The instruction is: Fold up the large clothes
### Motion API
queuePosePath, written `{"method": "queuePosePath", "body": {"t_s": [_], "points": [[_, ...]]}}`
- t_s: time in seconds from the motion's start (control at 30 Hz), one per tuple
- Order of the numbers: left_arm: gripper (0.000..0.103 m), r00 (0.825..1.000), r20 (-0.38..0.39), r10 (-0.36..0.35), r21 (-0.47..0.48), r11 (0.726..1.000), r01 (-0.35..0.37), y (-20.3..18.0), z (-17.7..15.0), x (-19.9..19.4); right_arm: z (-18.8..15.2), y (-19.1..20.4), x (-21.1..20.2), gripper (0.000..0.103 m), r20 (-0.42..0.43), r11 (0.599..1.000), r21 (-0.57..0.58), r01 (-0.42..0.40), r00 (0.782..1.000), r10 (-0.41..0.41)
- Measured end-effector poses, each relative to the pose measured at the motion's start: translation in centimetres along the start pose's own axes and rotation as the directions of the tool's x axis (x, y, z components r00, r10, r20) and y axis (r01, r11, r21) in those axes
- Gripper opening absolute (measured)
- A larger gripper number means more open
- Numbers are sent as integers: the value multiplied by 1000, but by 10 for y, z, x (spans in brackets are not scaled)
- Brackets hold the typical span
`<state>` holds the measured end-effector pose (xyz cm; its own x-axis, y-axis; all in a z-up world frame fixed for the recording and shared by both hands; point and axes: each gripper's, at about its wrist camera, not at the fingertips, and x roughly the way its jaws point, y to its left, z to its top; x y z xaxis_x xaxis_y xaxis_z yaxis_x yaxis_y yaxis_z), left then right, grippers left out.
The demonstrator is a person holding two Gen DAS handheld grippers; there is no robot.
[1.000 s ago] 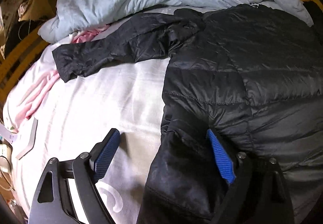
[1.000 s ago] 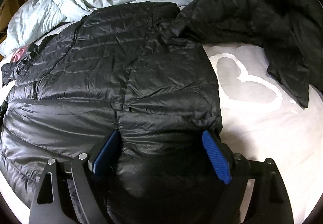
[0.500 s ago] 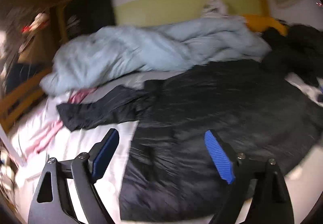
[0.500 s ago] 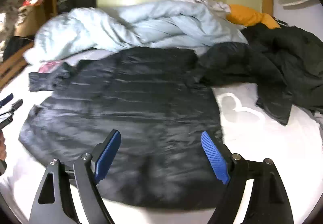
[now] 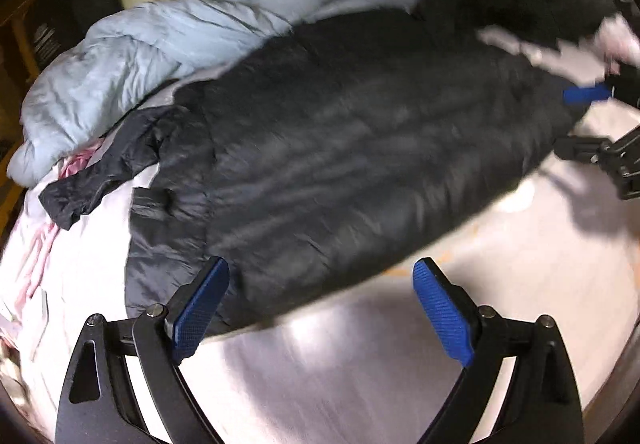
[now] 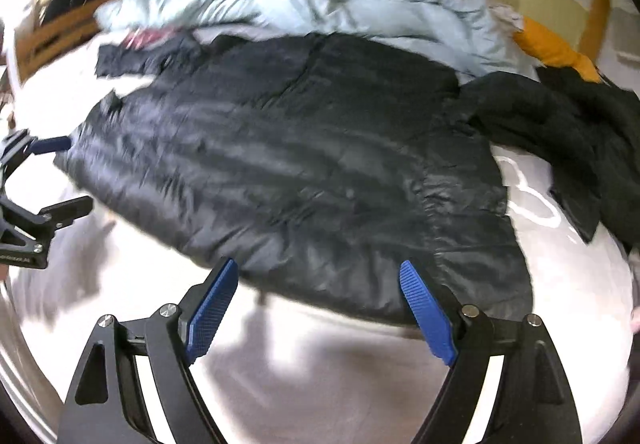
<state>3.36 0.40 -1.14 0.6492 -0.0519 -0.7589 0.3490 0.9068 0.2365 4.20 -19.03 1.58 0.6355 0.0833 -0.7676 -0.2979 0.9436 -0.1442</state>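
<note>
A pale sheet (image 5: 360,372) covers the bed, with a crumpled light-blue duvet (image 5: 168,40) heaped toward the wall. The black puffer jacket (image 5: 360,148) lies spread flat across the sheet, its hem edge nearest the tongs. The left gripper (image 5: 320,308) hangs just off that hem, its jaws wide and just having opened further, only sheet and the hem's edge between them, nothing pinched. The right gripper (image 6: 318,304) is also spread wide over the hem, empty. The left view shows a sleeve (image 5: 100,172) stretched out beside some pink cloth (image 5: 76,164). The right view shows more of a second dark garment (image 6: 568,136) piled by the jacket's far shoulder, and an orange cloth (image 6: 556,52) behind. Both views are blurred.
</note>
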Motion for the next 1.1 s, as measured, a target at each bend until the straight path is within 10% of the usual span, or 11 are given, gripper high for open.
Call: {"method": "queuePosePath", "body": {"t_s": [0.27,0.47,0.57,0.7,1.1], "points": [[93,990,-20,138,-27,990,-138,14,-4,28,-11,15,27,85,-15,953,-145,266,962,-271],[92,971,-64,230,-114,965,-236,45,-6,45,-8,5,38,83,6,942,-141,305,952,-307],[39,967,-61,248,-109,961,-254,51,-10,44,-7,3,41,39,27,920,-162,358,933,-358],[14,964,-83,253,-63,964,-258,42,-18,28,-11,-8,32,17,12,938,-107,329,944,-330],[19,986,-143,87,-129,986,-106,23,-91,-65,-88,23,-69,15,-31,991,-61,123,992,-125]]}}
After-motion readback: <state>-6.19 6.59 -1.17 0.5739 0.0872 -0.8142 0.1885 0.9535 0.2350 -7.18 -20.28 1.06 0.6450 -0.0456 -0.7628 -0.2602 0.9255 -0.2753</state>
